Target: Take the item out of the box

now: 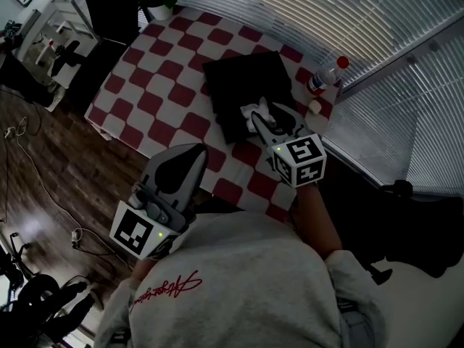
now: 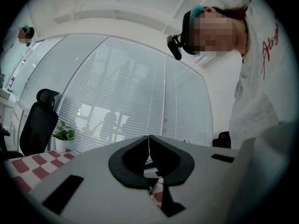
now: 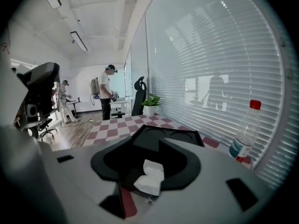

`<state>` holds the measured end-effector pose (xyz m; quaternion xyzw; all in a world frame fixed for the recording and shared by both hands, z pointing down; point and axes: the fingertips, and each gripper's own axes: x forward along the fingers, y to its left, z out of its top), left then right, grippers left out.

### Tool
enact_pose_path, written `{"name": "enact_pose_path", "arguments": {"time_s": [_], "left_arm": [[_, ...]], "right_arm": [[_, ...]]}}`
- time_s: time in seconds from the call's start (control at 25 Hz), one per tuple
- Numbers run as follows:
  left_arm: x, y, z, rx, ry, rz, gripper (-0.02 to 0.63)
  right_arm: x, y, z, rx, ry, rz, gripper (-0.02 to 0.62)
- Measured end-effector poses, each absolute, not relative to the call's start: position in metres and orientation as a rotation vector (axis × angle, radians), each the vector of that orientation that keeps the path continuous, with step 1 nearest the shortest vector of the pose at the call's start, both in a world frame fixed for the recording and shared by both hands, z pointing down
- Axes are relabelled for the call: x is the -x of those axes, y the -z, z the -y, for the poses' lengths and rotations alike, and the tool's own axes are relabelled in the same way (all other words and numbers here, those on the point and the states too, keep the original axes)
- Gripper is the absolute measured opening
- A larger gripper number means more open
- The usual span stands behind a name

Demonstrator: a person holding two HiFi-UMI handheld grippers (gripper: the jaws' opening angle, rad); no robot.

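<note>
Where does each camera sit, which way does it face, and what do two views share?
Head view: on the person's head, looking steeply down at checkered table, black box, left tongs, right tongs, grey sweatshirt.
Left gripper view: on the left tongs, shut, facing roughly level at window blinds; sweatshirt at right.
Right gripper view: on the right tongs, open around a white wad, facing across the box toward a plant; bottle at right.
Shared: head and right gripper views both show box, wad, bottle, plant.

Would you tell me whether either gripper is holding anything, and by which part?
Nothing is gripped: the right gripper has its jaws apart around a white crumpled wad, not pressing it, and the left gripper is shut on nothing.
</note>
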<state>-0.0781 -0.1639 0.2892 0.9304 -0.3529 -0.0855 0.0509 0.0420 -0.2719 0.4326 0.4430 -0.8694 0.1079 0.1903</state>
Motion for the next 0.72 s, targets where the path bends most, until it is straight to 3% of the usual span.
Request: {"name": "enact_pose_path", "arguments": {"time_s": [0.72], "left_arm": [[0.077, -0.286, 0.163, -2.836, 0.253, 1.073, 0.017]], "right_arm": [[-0.045, -0.485, 0.288, -1.117, -0.369, 2.296, 0.199]]}}
